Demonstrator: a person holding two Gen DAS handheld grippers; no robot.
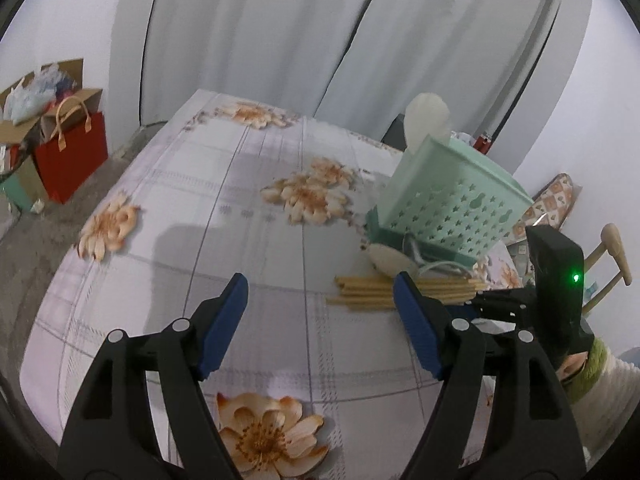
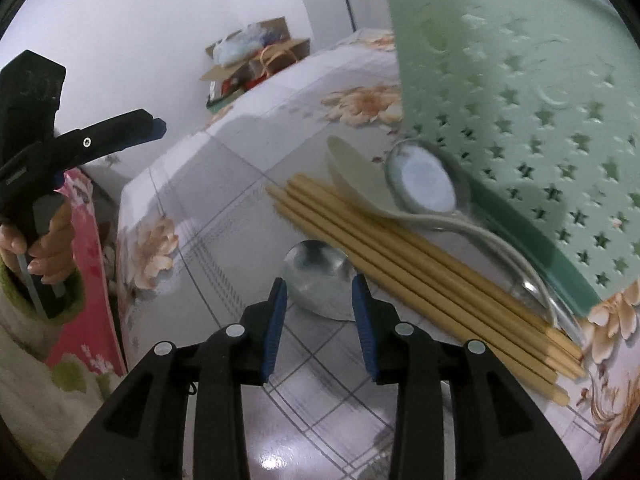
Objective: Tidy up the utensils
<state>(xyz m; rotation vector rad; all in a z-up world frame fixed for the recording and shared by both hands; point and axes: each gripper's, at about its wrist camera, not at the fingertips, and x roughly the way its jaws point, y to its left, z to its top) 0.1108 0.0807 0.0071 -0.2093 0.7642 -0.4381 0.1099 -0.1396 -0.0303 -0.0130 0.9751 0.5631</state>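
A mint-green perforated utensil holder (image 1: 448, 196) stands on the flowered table, with a pale rice paddle (image 1: 426, 118) sticking out of its top. It fills the upper right of the right wrist view (image 2: 520, 100). At its foot lie several bamboo chopsticks (image 2: 420, 276), a white spoon (image 2: 424, 180), a pale flat scoop (image 2: 352, 176) and a steel spoon (image 2: 320, 276). The chopsticks also show in the left wrist view (image 1: 368, 290). My right gripper (image 2: 320, 312) is open, its fingers either side of the steel spoon's bowl. My left gripper (image 1: 320, 312) is open and empty above the table.
The table (image 1: 248, 208) has a floral cloth. A red bag (image 1: 72, 156) and cardboard boxes sit on the floor at far left. White curtains hang behind. A wooden chair back (image 1: 612, 260) stands at right. The left gripper shows in the right wrist view (image 2: 120, 132).
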